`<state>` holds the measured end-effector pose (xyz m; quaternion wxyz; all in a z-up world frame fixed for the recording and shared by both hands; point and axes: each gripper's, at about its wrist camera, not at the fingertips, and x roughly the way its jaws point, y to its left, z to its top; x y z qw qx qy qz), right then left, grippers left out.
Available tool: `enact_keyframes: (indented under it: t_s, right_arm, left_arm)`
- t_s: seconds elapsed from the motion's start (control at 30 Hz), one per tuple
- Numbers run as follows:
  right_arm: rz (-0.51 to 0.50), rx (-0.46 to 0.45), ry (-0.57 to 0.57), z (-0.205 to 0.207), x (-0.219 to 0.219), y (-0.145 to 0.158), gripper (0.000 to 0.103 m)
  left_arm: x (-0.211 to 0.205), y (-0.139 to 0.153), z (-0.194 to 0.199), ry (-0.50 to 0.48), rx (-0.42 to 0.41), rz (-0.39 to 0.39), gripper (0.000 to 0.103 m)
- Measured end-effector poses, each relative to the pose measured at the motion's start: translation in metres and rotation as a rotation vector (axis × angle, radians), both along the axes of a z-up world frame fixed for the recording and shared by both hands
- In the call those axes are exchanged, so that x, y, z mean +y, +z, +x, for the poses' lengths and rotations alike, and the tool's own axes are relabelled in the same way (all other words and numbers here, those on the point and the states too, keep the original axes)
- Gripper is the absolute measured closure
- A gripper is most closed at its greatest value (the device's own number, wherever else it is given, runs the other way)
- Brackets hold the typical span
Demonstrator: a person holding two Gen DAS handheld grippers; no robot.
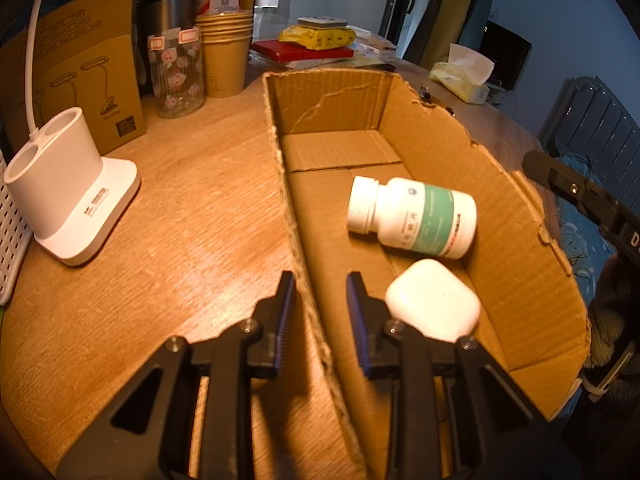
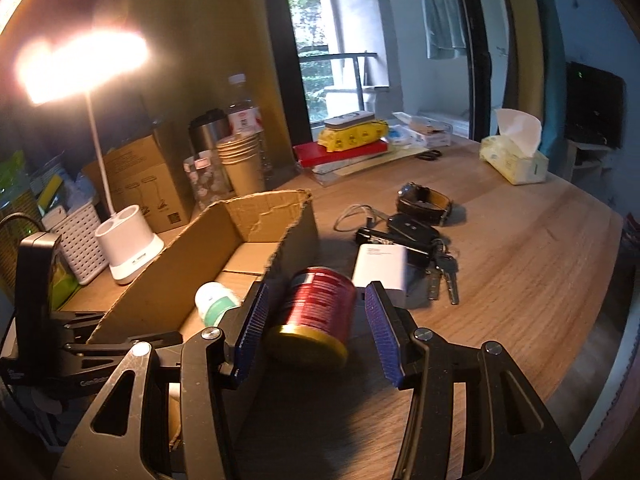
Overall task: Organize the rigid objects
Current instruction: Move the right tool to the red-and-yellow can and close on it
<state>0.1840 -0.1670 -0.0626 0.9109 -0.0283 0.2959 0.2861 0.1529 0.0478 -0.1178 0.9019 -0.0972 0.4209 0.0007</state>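
Right tool (image 2: 316, 320) agape around red can (image 2: 316, 312)

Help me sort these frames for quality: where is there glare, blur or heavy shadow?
Right wrist view: the lamp blows out into white glare, the red can between the open gripper fingers is motion-blurred, and a dark shadow falls below it. Left wrist view: evenly warm-lit, pill bottle fairly sharp, table edges bowed by fisheye.

Warm glare from the lamp (image 2: 80, 64) (blown out), fisheye-dark corners.
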Motion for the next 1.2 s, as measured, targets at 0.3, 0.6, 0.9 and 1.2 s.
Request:
enact_keyframes:
  t_s: [0.3, 0.6, 0.9, 1.2]
  right_arm:
    - [0.025, 0.051, -0.013, 0.011, -0.004, -0.012, 0.05]
    - [0.063, 0.102, -0.017, 0.022, -0.007, -0.02, 0.049]
    - [0.116, 0.177, 0.008, 0.033, -0.005, -0.03, 0.043]
    - [0.156, 0.31, 0.028, 0.052, -0.005, -0.045, 0.035]
  left_arm:
    - [0.0, 0.0, 0.0, 0.0, 0.0, 0.0, 0.075]
    - [0.0, 0.0, 0.0, 0.001, 0.001, -0.001, 0.075]
    - [-0.001, -0.001, 0.0, 0.0, 0.001, -0.002, 0.075]
    - [-0.004, 0.0, -0.001, -0.002, 0.0, -0.001, 0.075]
